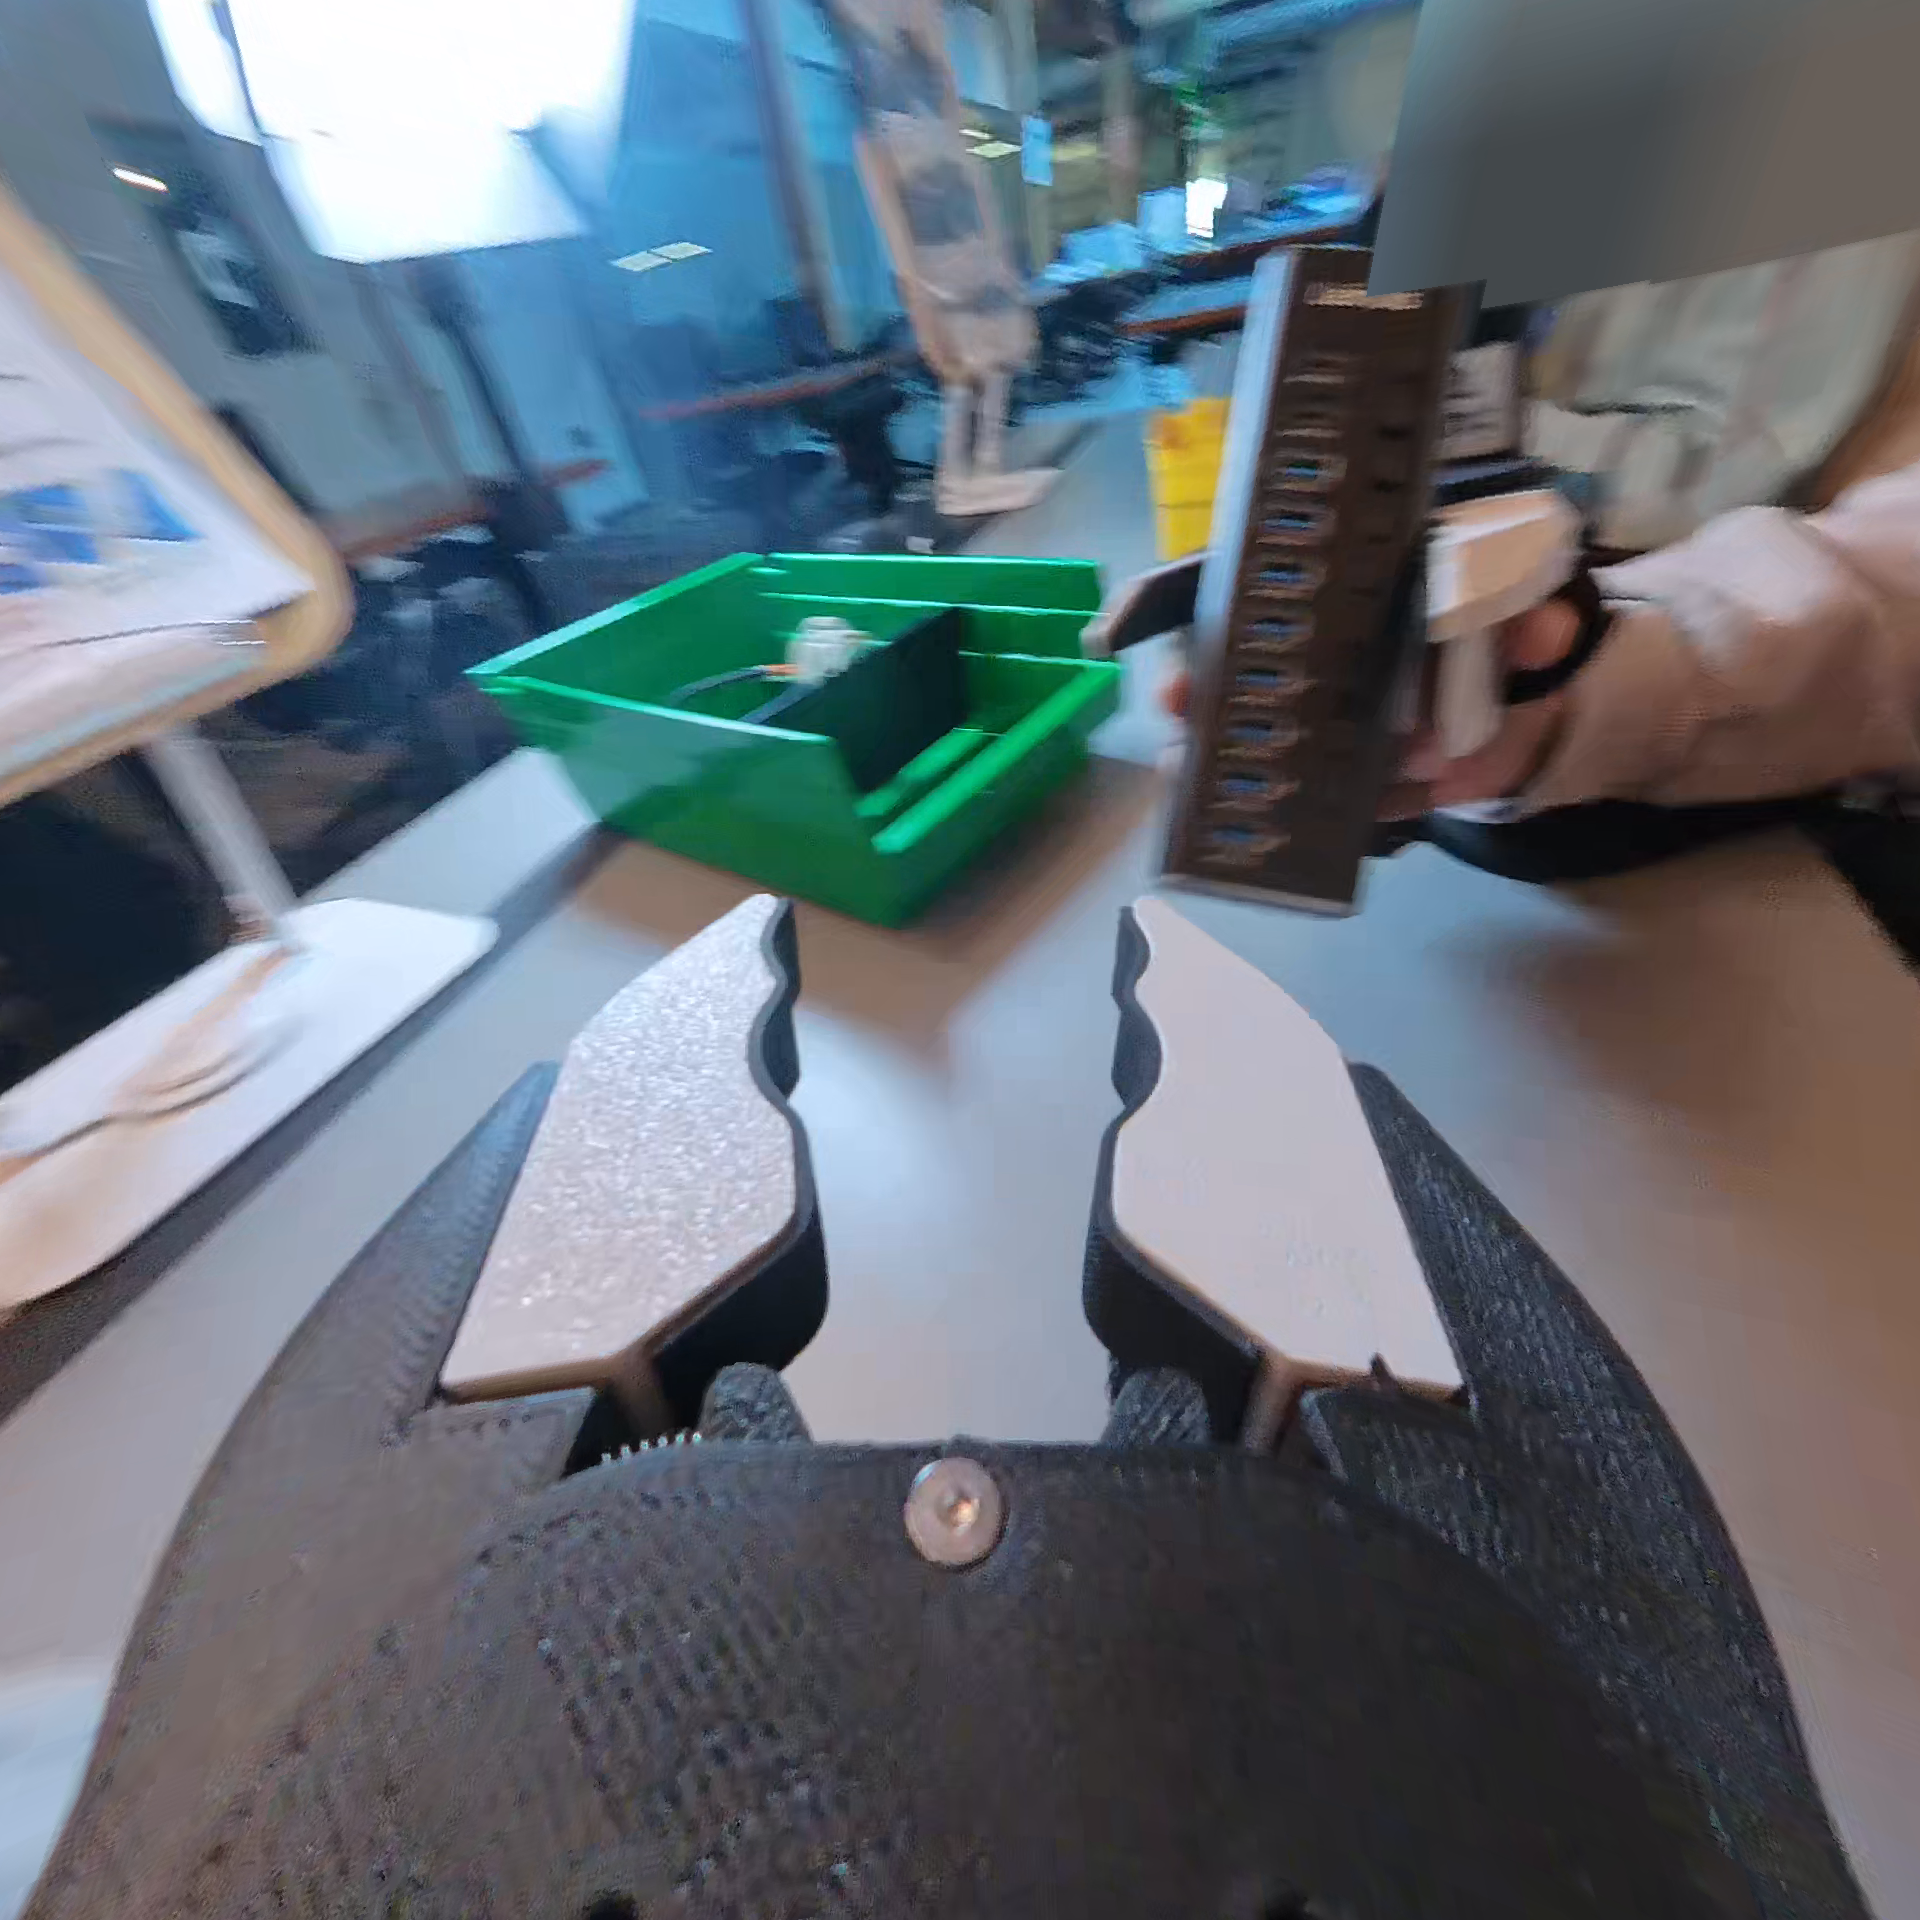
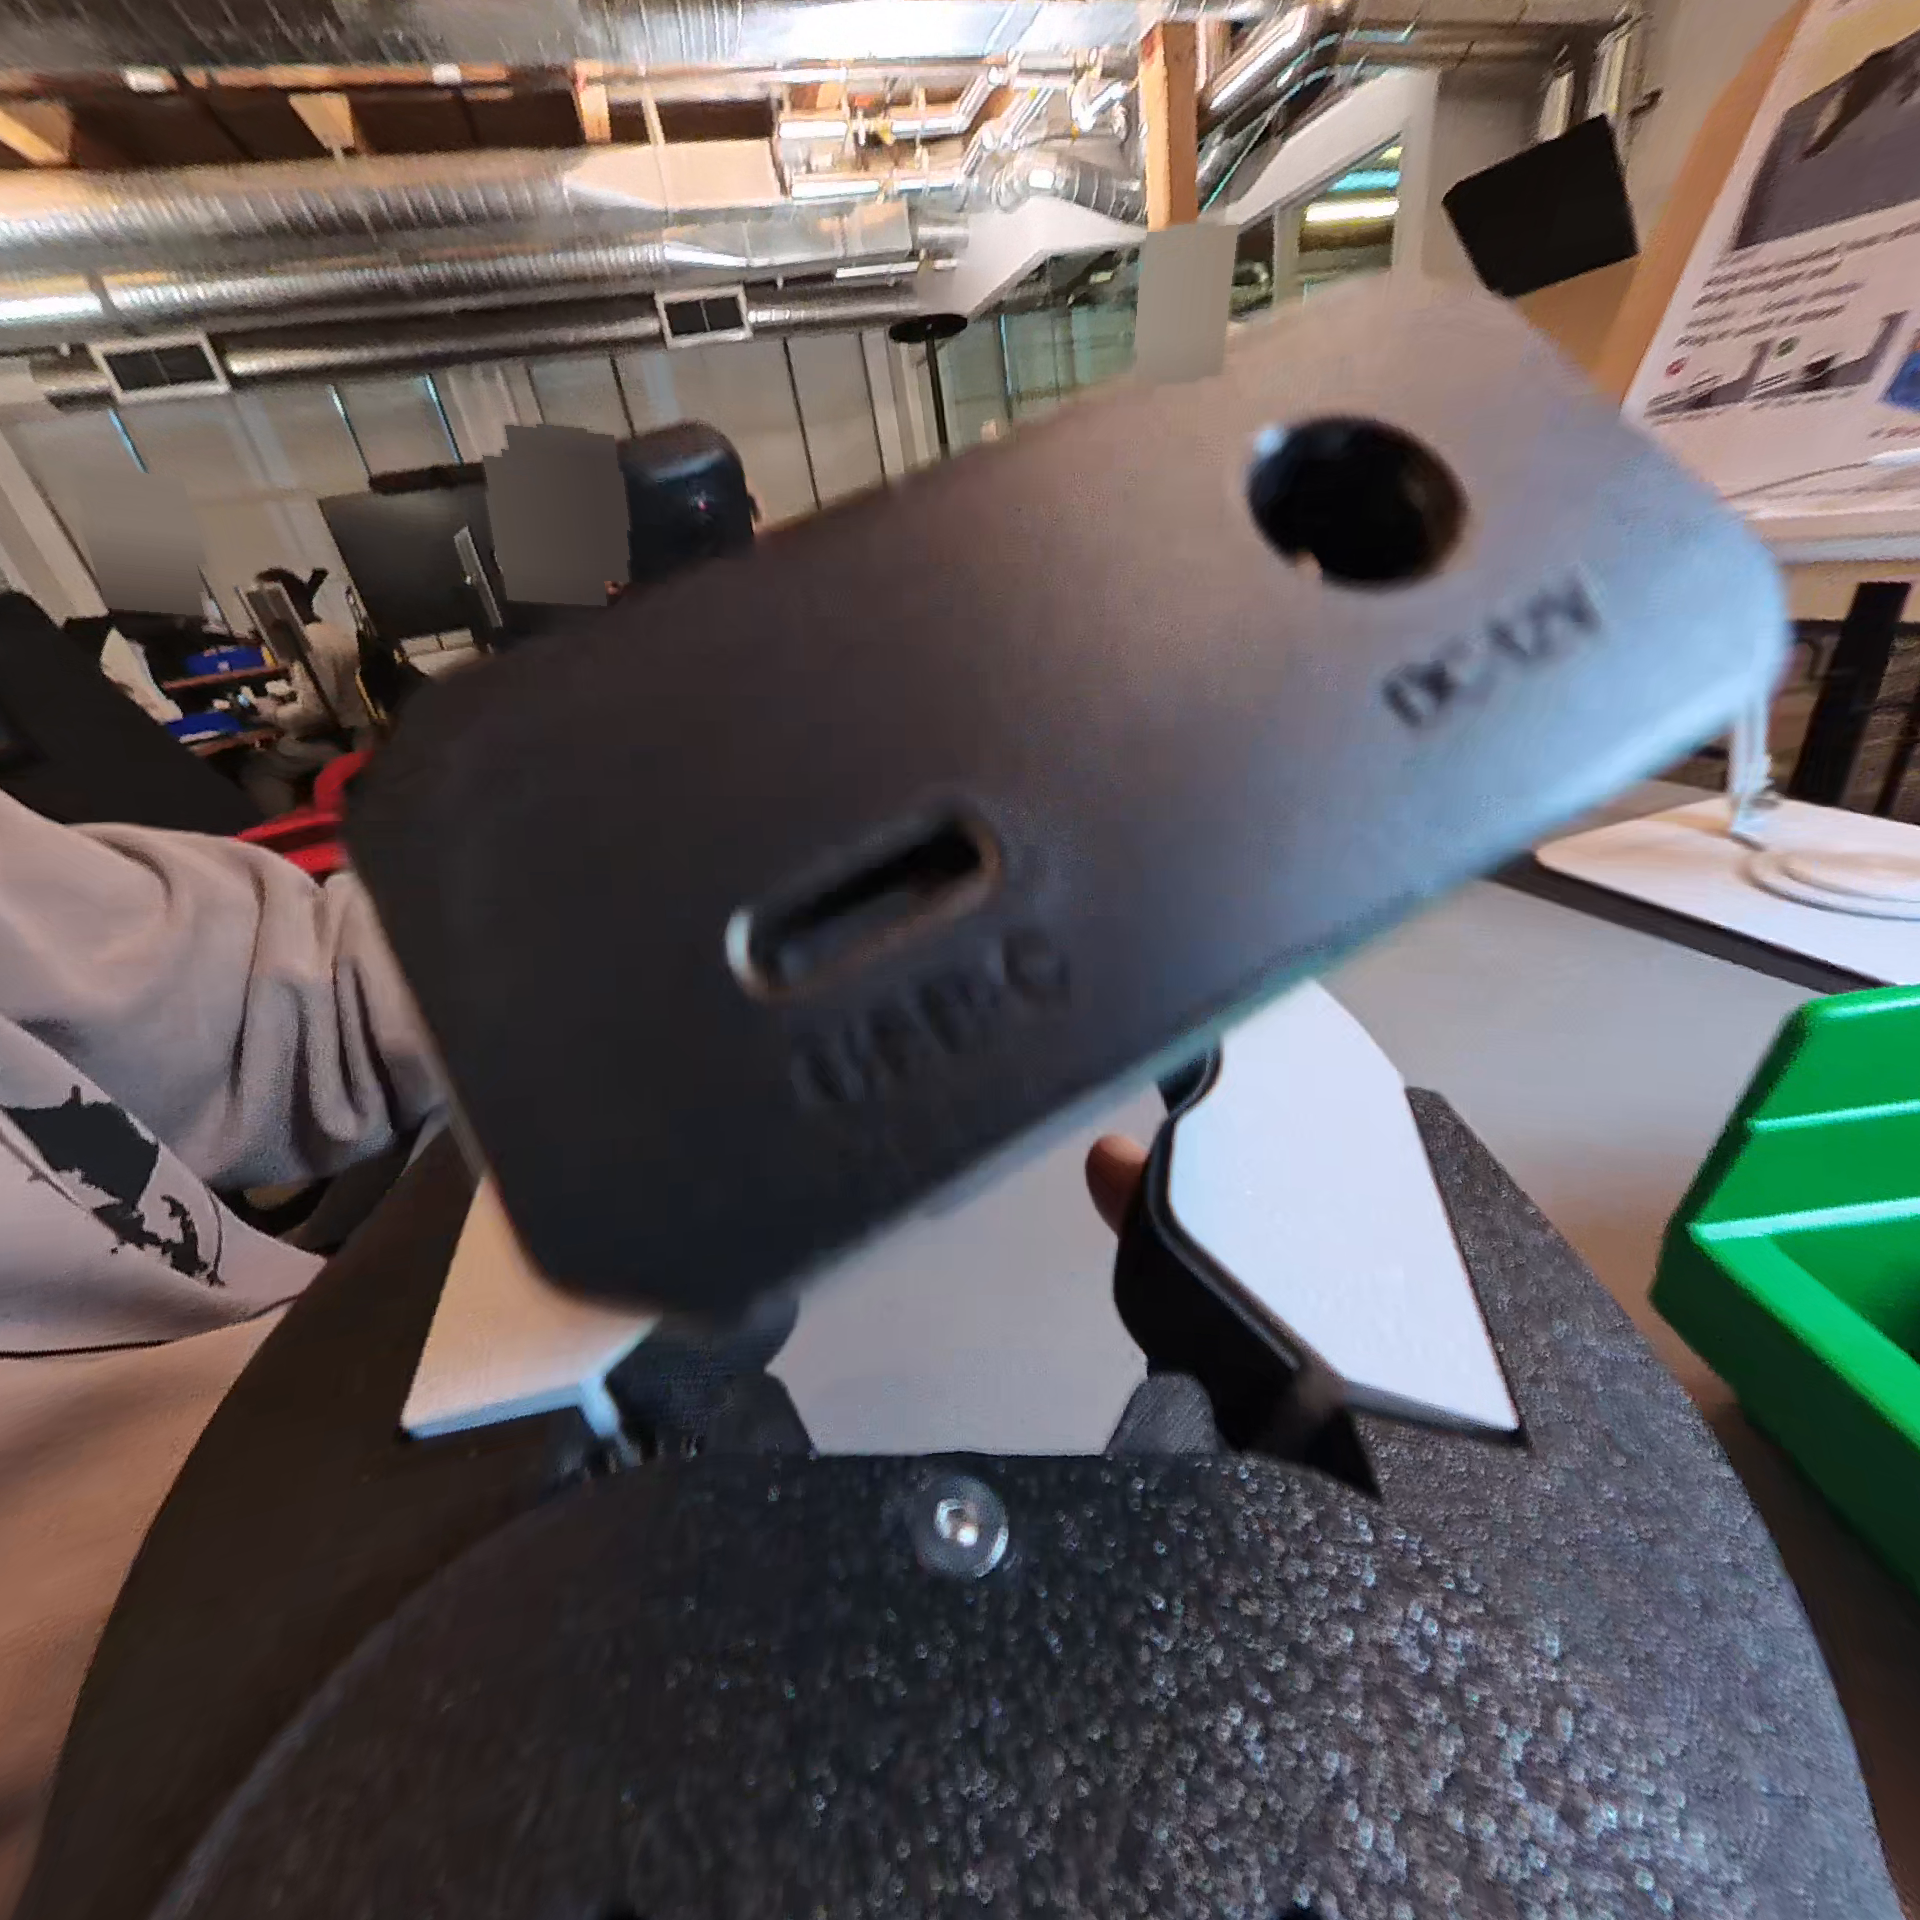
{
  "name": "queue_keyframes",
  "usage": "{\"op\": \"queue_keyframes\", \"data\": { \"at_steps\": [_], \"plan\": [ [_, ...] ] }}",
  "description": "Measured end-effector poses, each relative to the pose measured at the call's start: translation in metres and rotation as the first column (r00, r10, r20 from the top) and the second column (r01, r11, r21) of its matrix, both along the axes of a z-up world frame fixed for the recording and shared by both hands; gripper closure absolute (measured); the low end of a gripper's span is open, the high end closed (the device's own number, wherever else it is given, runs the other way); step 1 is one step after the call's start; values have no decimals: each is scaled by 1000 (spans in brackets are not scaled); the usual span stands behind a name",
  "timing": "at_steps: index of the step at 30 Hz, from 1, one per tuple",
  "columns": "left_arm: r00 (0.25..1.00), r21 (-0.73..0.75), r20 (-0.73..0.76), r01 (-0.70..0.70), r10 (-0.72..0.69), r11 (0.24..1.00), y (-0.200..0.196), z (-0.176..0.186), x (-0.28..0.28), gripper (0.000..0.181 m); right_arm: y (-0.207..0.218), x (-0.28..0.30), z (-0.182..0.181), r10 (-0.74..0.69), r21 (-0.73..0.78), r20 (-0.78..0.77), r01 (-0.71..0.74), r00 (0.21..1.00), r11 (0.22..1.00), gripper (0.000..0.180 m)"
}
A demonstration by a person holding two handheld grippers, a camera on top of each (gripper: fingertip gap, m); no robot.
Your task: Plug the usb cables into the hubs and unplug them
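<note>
A long dark USB hub (image 1: 1288,623) with a row of several ports stands upright in the air at the right of the left wrist view. My right gripper is shut on it, one white finger (image 1: 1496,561) showing beside it. In the right wrist view the hub's end face (image 2: 1039,810), with a round socket and an oval port, fills the frame between my right gripper's (image 2: 935,1091) fingers. My left gripper (image 1: 956,925) is open and empty over the table, just below and left of the hub. A cable with a pale connector (image 1: 821,644) lies in the green bin (image 1: 727,790).
The green bin has a black divider (image 1: 894,696) and also shows at the right edge of the right wrist view (image 2: 1818,1247). A poster stand with a white base (image 1: 260,1039) is at the left. A person's sleeve (image 1: 1714,644) is behind the hub.
</note>
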State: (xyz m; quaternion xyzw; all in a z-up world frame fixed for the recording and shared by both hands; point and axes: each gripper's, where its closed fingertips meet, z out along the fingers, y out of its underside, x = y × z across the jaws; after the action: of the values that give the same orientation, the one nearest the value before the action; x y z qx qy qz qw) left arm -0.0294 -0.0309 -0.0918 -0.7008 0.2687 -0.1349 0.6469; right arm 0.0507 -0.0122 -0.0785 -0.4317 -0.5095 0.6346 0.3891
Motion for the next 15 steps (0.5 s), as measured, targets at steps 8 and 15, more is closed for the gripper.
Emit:
{"op": "queue_keyframes", "data": {
  "at_steps": [8, 15],
  "plan": [
    [885, 124, -33, -458, 465, 880, -17, 30, -155, 161, 25, 13, 11, -43, -28, -37, 42, 998, 999, 104],
    [977, 14, 49, -210, 210, 978, -12, 7, -92, 137, 18, 12, 10, -15, -23, -45, 14, 999, 1000, 112]
  ]
}}
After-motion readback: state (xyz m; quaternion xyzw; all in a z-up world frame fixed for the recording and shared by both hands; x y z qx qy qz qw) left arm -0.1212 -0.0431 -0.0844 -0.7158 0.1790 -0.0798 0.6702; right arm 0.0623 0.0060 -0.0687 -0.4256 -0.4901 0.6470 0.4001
